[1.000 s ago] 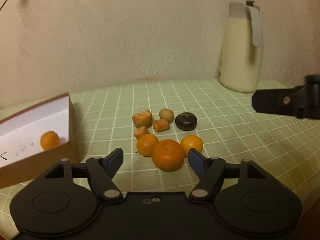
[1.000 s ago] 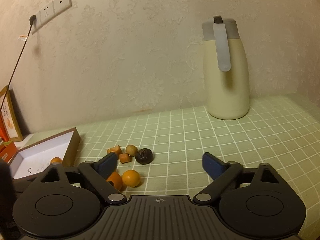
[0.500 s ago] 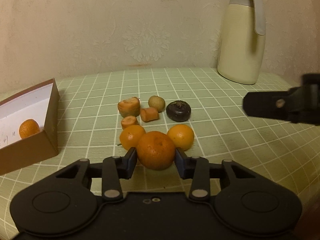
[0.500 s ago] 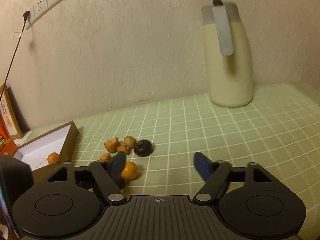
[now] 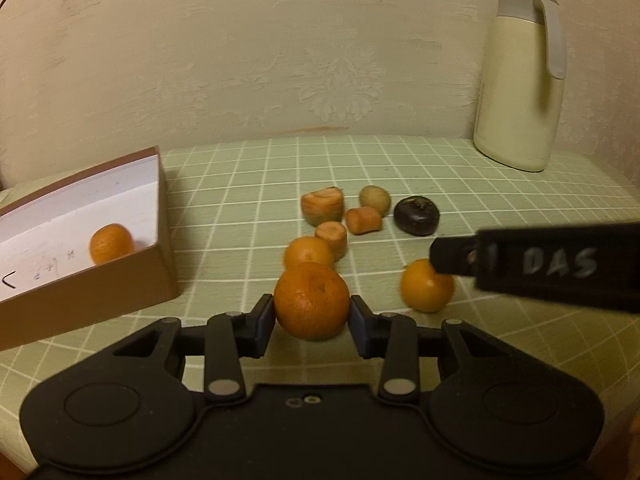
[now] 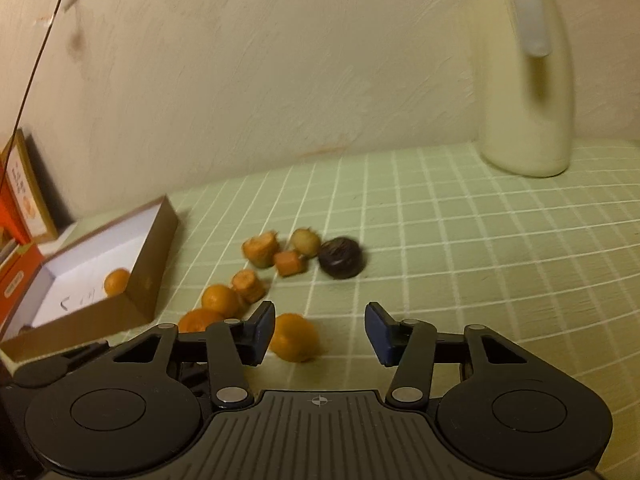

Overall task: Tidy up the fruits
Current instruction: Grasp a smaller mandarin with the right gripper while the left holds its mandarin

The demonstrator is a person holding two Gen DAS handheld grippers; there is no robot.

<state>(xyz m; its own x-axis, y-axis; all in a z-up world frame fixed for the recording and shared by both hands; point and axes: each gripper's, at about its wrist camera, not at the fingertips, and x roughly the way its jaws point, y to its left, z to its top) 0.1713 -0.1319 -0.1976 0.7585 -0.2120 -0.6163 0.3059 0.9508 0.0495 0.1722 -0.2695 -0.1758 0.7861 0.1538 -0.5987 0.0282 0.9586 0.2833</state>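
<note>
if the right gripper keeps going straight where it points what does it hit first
Most likely the small orange: it sits just ahead of the right gripper, between its closing jaws, nearer the left finger. Blur leaves actual contact unclear.

The left wrist camera sits just behind its own hand-held gripper point(image 5: 311, 316), low and near, tilted down over the tabletop point(image 5: 460, 184) toward the wall; the right wrist camera rides behind the right hand-held gripper point(image 6: 320, 330), likewise tilted, set further toward 3 o'clock; both share the fruit cluster, the box point(image 5: 120, 288) at 9 o'clock and the jug point(image 5: 520, 92) at 1 o'clock; the right hand-held gripper enters the left view from 3 o'clock.
</note>
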